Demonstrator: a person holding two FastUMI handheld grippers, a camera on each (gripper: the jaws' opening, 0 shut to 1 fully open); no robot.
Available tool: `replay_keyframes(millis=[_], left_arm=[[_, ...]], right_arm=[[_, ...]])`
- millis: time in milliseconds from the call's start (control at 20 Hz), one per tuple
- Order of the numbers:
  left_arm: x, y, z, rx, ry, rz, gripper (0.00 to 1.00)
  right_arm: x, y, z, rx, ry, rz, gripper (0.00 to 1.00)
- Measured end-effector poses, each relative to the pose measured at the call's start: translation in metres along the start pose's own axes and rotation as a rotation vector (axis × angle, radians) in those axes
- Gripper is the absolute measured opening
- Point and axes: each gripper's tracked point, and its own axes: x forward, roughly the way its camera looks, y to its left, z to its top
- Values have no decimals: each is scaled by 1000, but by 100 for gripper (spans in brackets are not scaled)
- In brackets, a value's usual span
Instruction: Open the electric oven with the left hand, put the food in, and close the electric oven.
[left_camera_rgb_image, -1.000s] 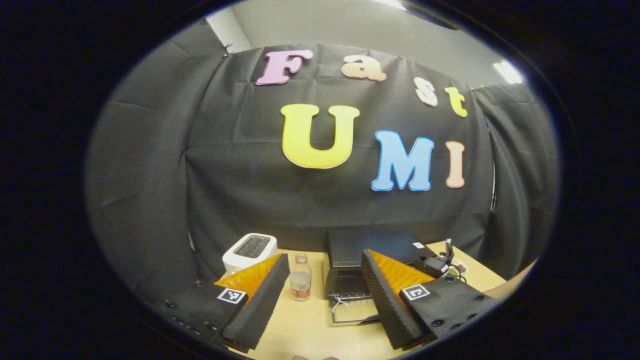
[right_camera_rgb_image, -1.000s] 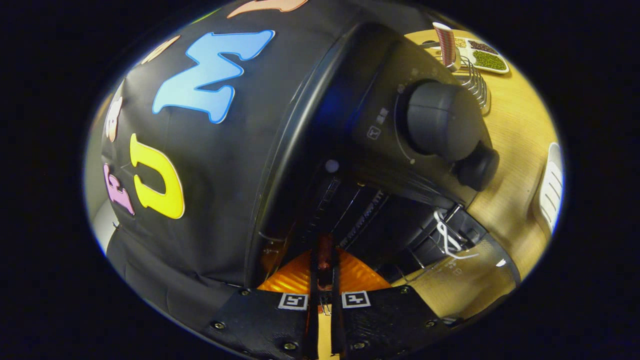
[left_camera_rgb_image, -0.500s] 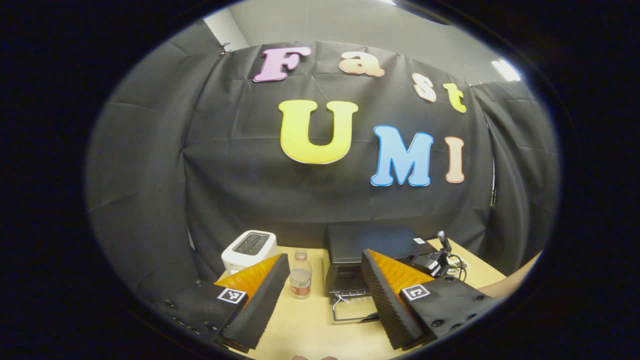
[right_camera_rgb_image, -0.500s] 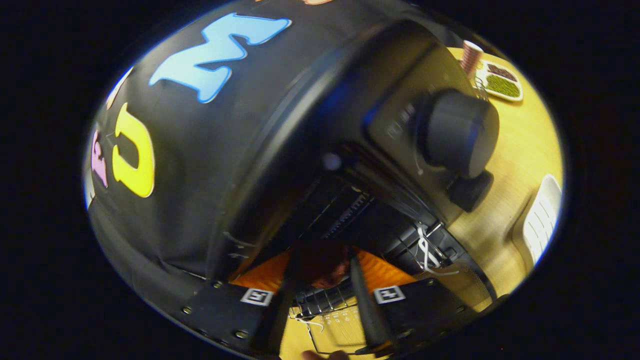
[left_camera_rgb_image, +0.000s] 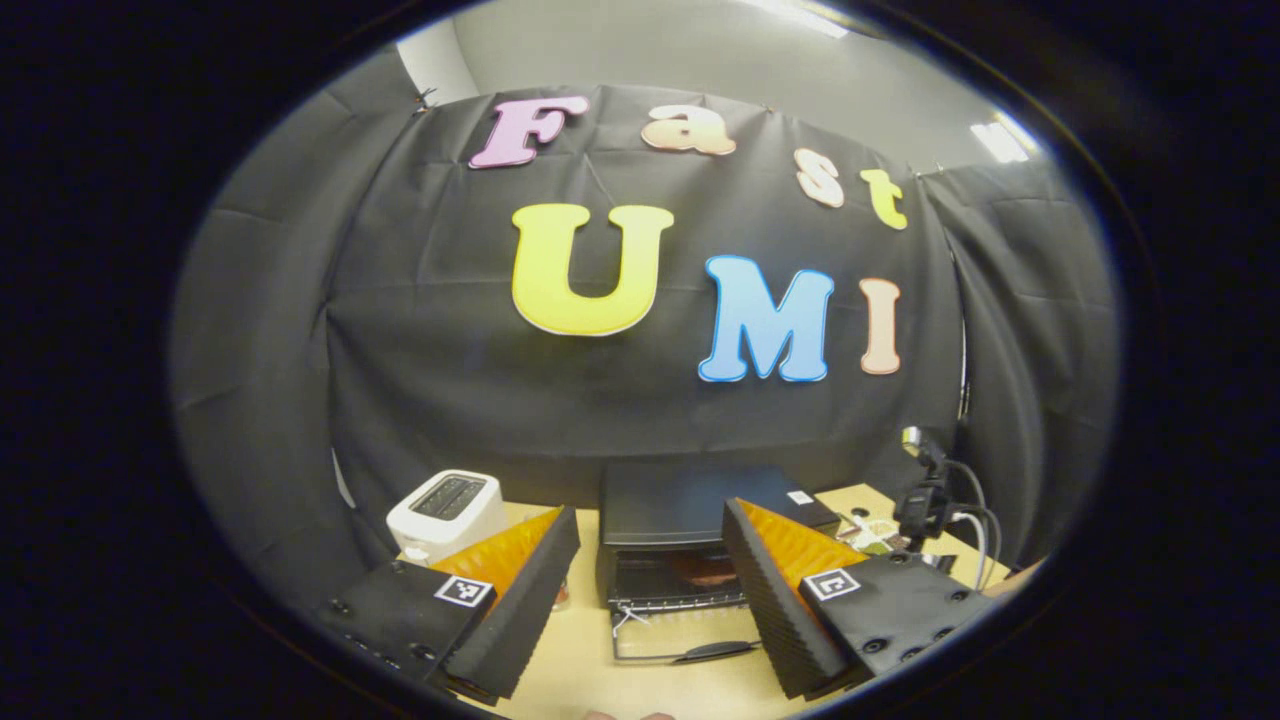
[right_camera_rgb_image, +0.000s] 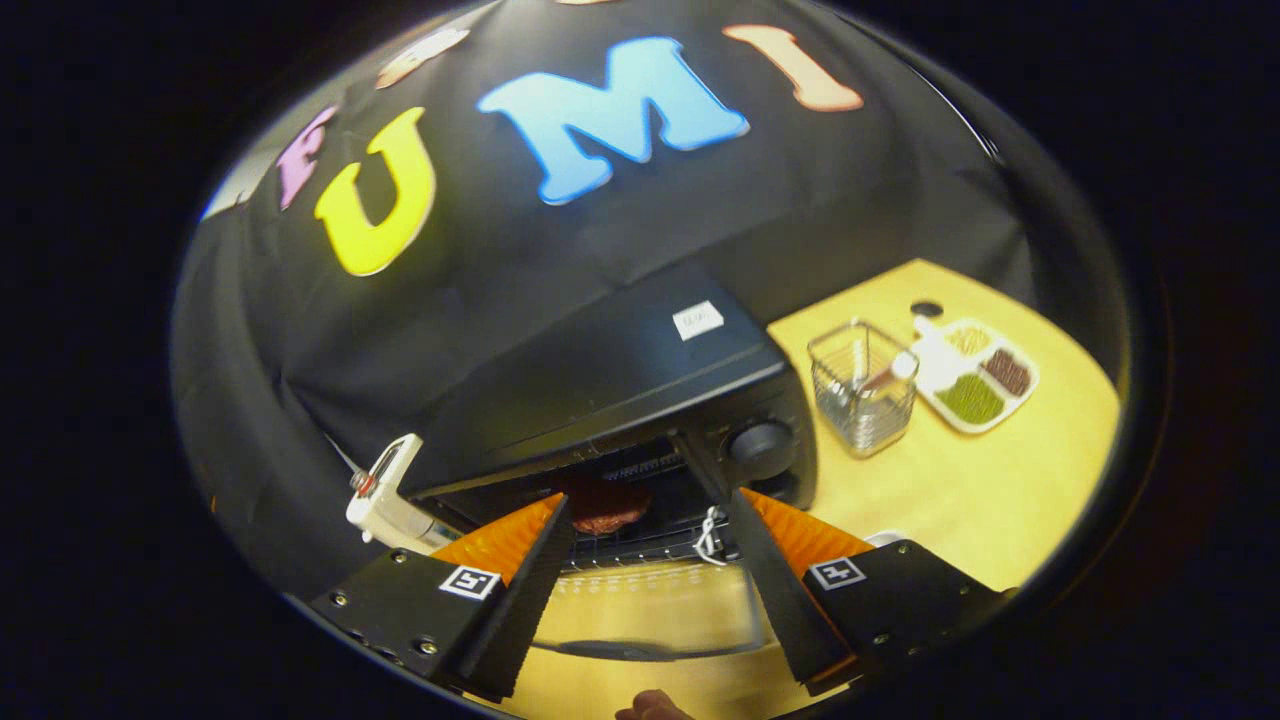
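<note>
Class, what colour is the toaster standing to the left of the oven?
White; the toaster shows best in the left gripper view.

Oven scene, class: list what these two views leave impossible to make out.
- Food in the oven: dark reddish lump in shadow, right gripper view; its type is unclear.
- Bottle by the toaster: hidden behind the left hand-held gripper.
- Divided tray: contents too small to identify.

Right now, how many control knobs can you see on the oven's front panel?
2: a large knob on the oven panel's right side, a smaller knob just below it, partly hidden. Others may be hidden.
</note>
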Motion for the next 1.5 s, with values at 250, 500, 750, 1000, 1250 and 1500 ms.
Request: replay_keyframes(millis=[250,500,750,1000,1250,1500], left_arm=[[10,-32,10,25,-34,-5,100],[10,-65,25,3,-81,3,100],[1,-87,37,47,-125,23,100],[2,-97,24,56,-96,34,100],[8,-101,-6,66,-28,25,100],[24,-101,-80,36,170,27,100]], right_arm=[[-95,-14,88,-216,-223,-9,96],[-160,-21,146,-244,-377,-46,96],[-201,-31,179,-248,-470,-87,96],[-208,-41,178,-263,-464,-94,96],[-202,-42,170,-274,-441,-77,96],[-190,-46,158,-253,-386,-54,96]])
